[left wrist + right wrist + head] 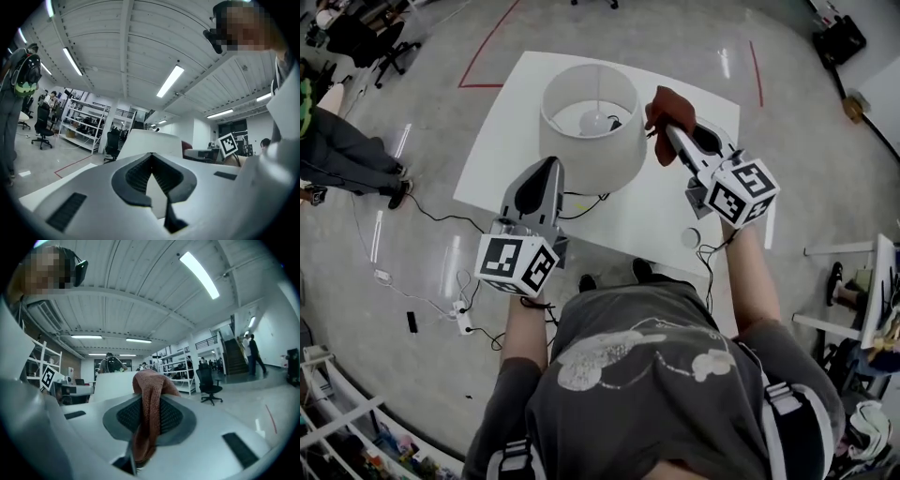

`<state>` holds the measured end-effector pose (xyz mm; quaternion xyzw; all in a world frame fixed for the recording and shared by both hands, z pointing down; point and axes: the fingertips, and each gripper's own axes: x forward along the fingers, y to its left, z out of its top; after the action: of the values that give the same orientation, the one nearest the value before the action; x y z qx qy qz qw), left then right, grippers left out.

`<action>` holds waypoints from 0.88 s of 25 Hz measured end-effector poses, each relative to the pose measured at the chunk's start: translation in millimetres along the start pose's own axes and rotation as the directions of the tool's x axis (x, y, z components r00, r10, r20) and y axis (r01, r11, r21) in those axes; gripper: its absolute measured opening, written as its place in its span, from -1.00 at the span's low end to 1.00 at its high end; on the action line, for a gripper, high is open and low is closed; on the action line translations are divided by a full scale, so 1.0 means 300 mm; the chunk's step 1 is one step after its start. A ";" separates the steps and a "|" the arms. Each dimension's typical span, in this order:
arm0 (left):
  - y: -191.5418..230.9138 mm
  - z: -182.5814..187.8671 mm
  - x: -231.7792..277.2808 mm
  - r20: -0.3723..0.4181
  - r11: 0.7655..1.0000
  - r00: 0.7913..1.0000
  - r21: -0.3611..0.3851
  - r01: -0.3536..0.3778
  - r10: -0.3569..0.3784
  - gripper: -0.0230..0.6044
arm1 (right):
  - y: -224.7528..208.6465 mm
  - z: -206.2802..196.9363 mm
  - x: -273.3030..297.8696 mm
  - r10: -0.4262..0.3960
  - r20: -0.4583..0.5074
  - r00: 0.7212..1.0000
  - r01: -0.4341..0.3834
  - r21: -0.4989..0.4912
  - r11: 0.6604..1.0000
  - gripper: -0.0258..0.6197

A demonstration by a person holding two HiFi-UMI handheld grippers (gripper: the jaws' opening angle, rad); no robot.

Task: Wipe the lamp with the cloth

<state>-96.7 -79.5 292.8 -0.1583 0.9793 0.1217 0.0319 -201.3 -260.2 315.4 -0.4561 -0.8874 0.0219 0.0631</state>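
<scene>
Right gripper (pixel 149 404) has its jaws clamped tight on the cloth (pixel 150 383), a rusty red-brown knit thing. It bunches into a hump over the jaw tips dead centre of the frame, and the rest trails down between the dark ribbed pads (pixel 174 418) toward the bottom edge. Just behind it, centre left, is the lamp (pixel 110 385) (only the white shade shows, really). A person with a backpack (pixel 110 364) stands beyond the shade. Right of centre there's a black office chair (pixel 208 383) in front of metal shelving (pixel 180 366), stairs (pixel 233 352) further right, and a long ceiling light (pixel 199 273) at upper right.
</scene>
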 end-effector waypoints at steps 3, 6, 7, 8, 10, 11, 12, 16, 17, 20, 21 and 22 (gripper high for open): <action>-0.040 0.009 0.011 0.010 0.999 1.000 0.025 -0.026 0.026 -0.91 | 0.012 0.085 0.038 0.081 0.042 0.996 -0.080 -0.020 0.997 -0.74; -0.085 0.010 0.031 0.011 0.998 0.999 0.046 -0.049 0.048 -0.91 | 0.015 0.098 0.077 0.127 0.038 0.991 -0.126 -0.045 0.991 -0.74; -0.097 0.010 0.038 0.012 0.997 0.999 0.051 -0.053 0.052 -0.91 | 0.015 0.093 0.086 0.139 0.036 0.990 -0.137 -0.044 0.990 -0.74; -0.106 0.009 0.044 0.015 0.997 0.998 0.058 -0.056 0.055 -0.91 | 0.014 0.083 0.094 0.149 0.034 0.988 -0.148 -0.038 0.988 -0.74; -0.116 0.007 0.048 0.020 0.995 0.998 0.070 -0.066 0.065 -0.91 | 0.012 0.056 0.104 0.166 0.028 0.986 -0.166 -0.018 0.986 -0.74; -0.119 0.007 0.047 0.020 0.995 0.997 0.073 -0.074 0.073 -0.91 | 0.009 0.039 0.107 0.172 0.020 0.985 -0.171 -0.009 0.985 -0.74; -0.121 0.006 0.046 0.020 0.994 0.996 0.073 -0.083 0.081 -0.91 | 0.003 0.022 0.109 0.175 0.007 0.985 -0.175 -0.003 0.985 -0.74; -0.118 -0.003 0.038 0.019 0.990 0.992 0.058 -0.125 0.124 -0.91 | -0.015 -0.063 0.118 0.201 -0.076 0.977 -0.202 0.001 0.979 -0.74; -0.114 -0.009 0.037 0.016 0.989 0.990 0.054 -0.137 0.137 -0.91 | -0.020 -0.090 0.122 0.208 -0.098 0.973 -0.208 0.007 0.978 -0.74; -0.099 -0.008 0.044 0.028 0.983 0.983 0.044 -0.181 0.179 -0.91 | -0.054 -0.156 0.146 0.209 -0.155 0.966 -0.206 0.034 0.978 -0.74; -0.095 -0.004 0.046 0.033 0.980 0.980 0.043 -0.196 0.195 -0.91 | -0.065 -0.170 0.153 0.210 -0.169 0.963 -0.207 0.037 0.978 -0.74; -0.093 -0.002 0.047 0.036 0.977 0.977 0.044 -0.211 0.209 -0.91 | -0.073 -0.180 0.158 0.215 -0.179 0.960 -0.212 0.038 0.977 -0.74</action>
<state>-101.1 -109.5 285.8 -0.0511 0.9926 0.1036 0.0381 -239.3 -235.4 375.3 -0.5486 -0.8233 -0.0051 0.1454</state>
